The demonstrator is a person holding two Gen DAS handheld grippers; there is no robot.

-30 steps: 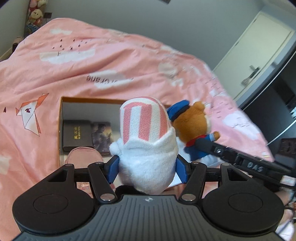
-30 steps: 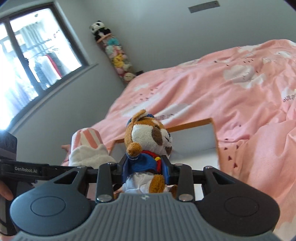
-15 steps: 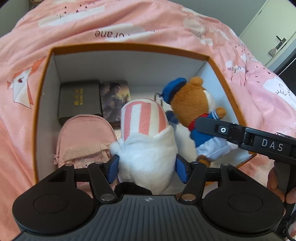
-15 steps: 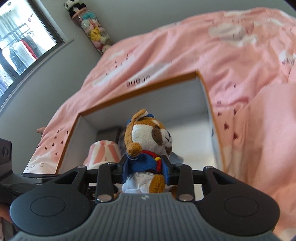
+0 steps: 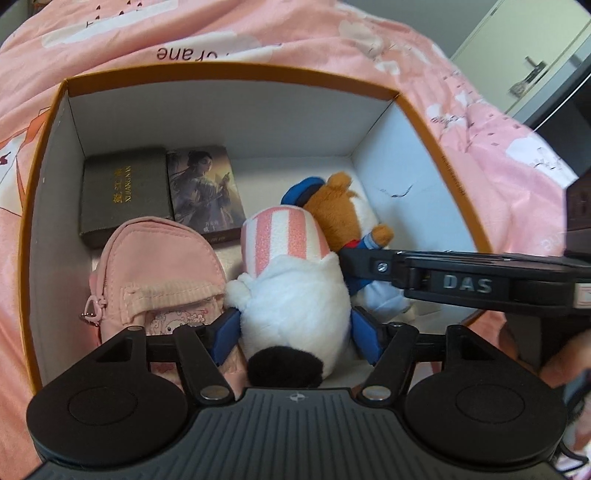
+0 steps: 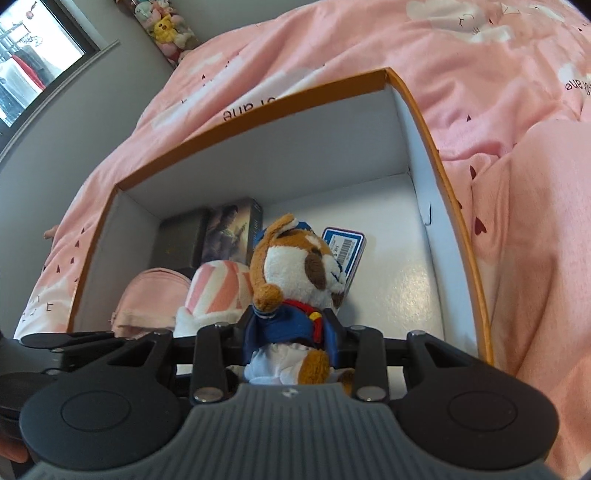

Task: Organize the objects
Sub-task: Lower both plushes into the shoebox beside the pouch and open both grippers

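Observation:
An orange-rimmed white box (image 5: 229, 72) lies on the bed. My left gripper (image 5: 293, 325) is low inside it around a pink-striped white plush (image 5: 284, 266). Its jaws are opening, and the blue pads (image 5: 226, 332) stand just off the plush's sides. My right gripper (image 6: 291, 328) is shut on a brown dog plush (image 6: 295, 266) in a blue sailor suit, held upright over the box's (image 6: 258, 107) floor. In the left wrist view the dog plush (image 5: 340, 210) sits right of the striped one, behind a black finger (image 5: 369, 264) of the right gripper.
Inside the box lie a pink pouch (image 5: 159, 266), a dark box with gold lettering (image 5: 123, 188), a picture box (image 5: 205, 184) and a blue barcoded card (image 6: 345, 251). A pink duvet (image 5: 258, 33) surrounds it. A door (image 5: 535, 62) is far right, a window (image 6: 29, 62) far left.
Both grippers came down from above the bed into the box with their plushes. The left gripper's pads have spread away from the striped plush; the right one kept its grip.

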